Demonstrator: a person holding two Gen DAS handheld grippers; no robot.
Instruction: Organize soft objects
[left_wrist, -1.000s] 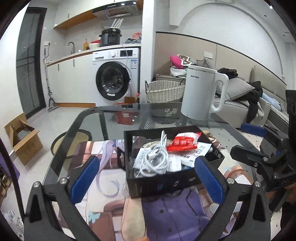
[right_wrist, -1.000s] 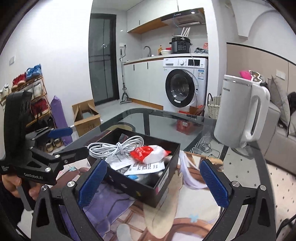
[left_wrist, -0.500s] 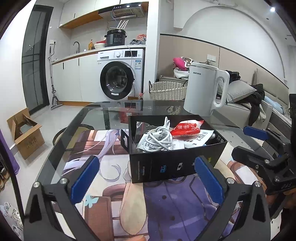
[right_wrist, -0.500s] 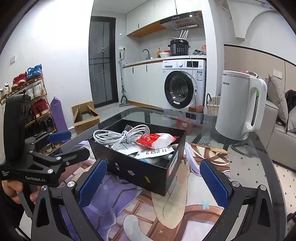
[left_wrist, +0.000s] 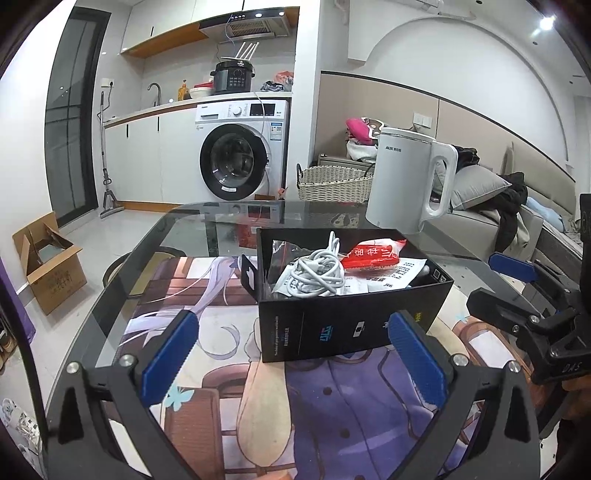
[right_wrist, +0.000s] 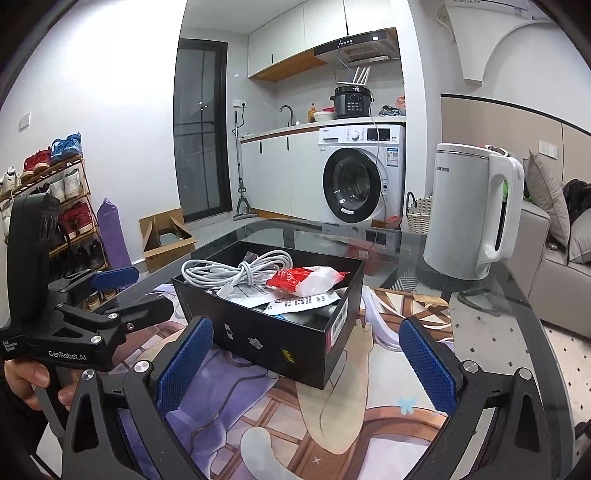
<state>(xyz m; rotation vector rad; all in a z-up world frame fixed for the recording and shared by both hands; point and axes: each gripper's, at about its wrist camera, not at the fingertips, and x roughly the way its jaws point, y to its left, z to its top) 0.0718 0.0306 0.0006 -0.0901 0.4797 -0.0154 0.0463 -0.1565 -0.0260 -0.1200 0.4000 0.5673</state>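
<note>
Both grippers are held low over the mat, fingers spread wide, nothing gripped. The left gripper (left_wrist: 291, 354) and right gripper (right_wrist: 306, 360) are aimed at the black box (left_wrist: 351, 325).

A matt black cardboard box (left_wrist: 351, 325) sits on the glossy glass table (left_wrist: 207, 229), near a smooth white plastic kettle (left_wrist: 402, 184).

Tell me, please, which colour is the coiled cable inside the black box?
The coiled cable is white, perhaps slightly greyish. It shows best in the right wrist view.
</note>
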